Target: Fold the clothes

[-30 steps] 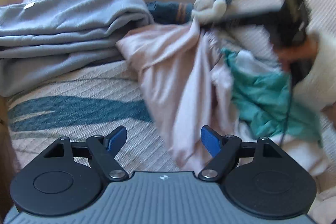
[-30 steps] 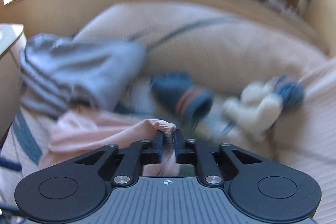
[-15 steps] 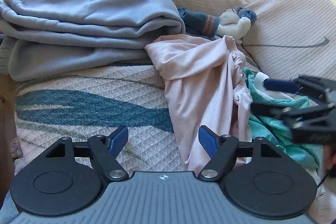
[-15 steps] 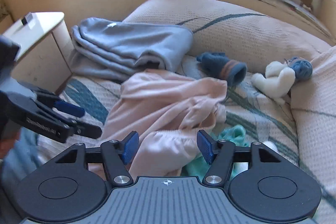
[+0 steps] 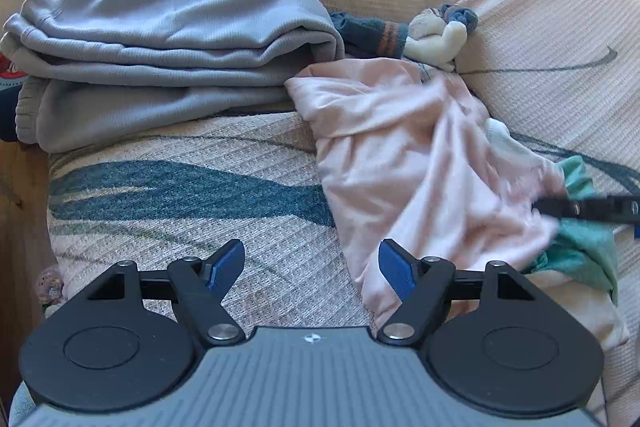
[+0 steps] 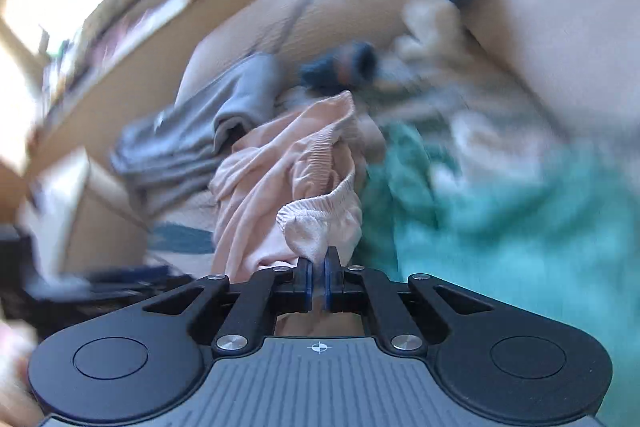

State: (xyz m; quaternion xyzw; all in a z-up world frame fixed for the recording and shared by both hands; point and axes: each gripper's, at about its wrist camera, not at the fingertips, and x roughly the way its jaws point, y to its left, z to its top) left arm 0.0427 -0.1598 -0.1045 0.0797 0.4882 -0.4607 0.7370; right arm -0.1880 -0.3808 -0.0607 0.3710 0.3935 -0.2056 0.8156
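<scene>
right claw (image 6: 316, 277): jaws pressed nearly together on the gathered, elastic edge of a pink garment (image 6: 288, 195); half a second ago they stood wide above the same cloth with nothing between them, so a fresh pinch has just been taken. the view is tilted and smeared, which suggests the claw is in motion. directly ahead of the claw the pink garment runs away in loose rumples, unfolded; to its right and touching it lies a teal garment (image 6: 500, 195), also crumpled; ahead and to the left sits a grey folded pile (image 6: 192, 143); farther ahead, a dark blue sock (image 6: 340, 69) and a soft toy (image 6: 432, 27), both blurred. left claw (image 5: 312, 263): jaws wide, gripping nothing, hovering over the patterned bedcover (image 5: 180, 187) as it did half a second ago; the pink garment lies just ahead and to its right, its near edge beside the right finger. judgement: with one edge of the pink garment now seized, it looks ready to be drawn out of the heap and spread; the left claw is free to take a second edge.
</scene>
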